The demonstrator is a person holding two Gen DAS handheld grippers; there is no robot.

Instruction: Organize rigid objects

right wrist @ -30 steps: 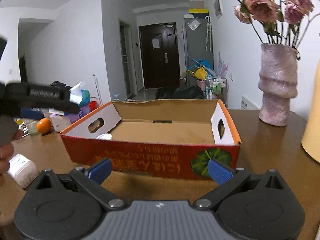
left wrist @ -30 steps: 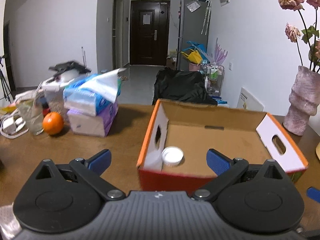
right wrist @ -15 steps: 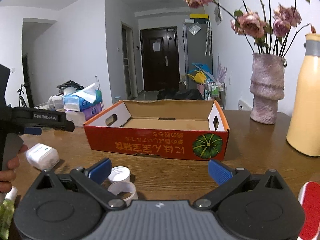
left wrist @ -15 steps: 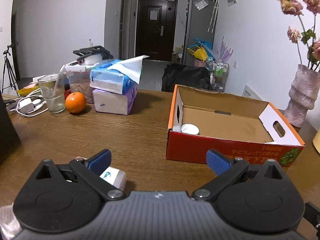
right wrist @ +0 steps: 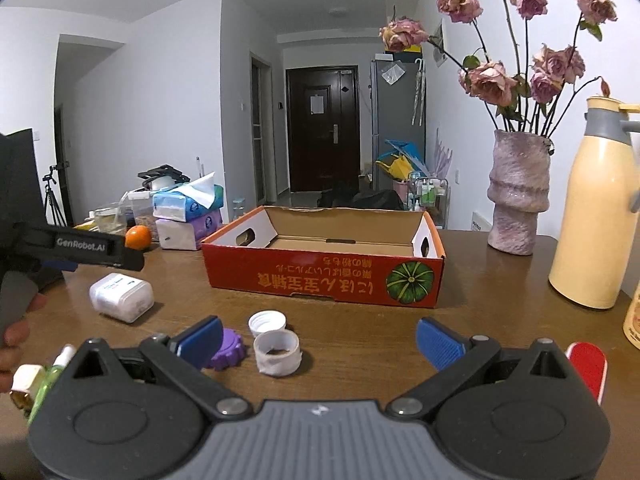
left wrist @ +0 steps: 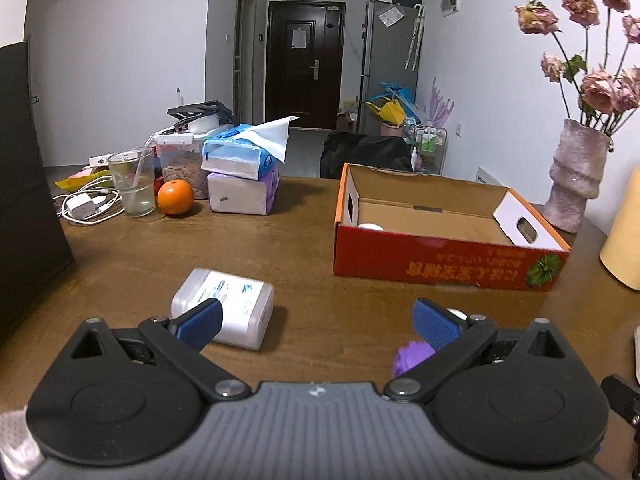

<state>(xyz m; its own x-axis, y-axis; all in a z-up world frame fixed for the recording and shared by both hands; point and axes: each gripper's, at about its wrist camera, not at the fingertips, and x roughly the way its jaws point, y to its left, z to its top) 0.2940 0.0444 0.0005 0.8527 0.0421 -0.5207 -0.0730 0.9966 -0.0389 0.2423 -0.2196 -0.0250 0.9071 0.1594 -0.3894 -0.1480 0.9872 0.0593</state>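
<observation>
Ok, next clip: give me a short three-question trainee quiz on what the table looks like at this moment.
1. True or false: the left gripper is shut on the white bottle.
2. Multiple choice: where is the purple cap? A) inside the cardboard box B) on the table in front of the box C) beside the orange
3. Fill in: the pink flowers stand in a ___ to the right of the box.

Key: 1 false, both grippers are open and the bottle lies on its side on the table; 2 B; 3 vase.
</observation>
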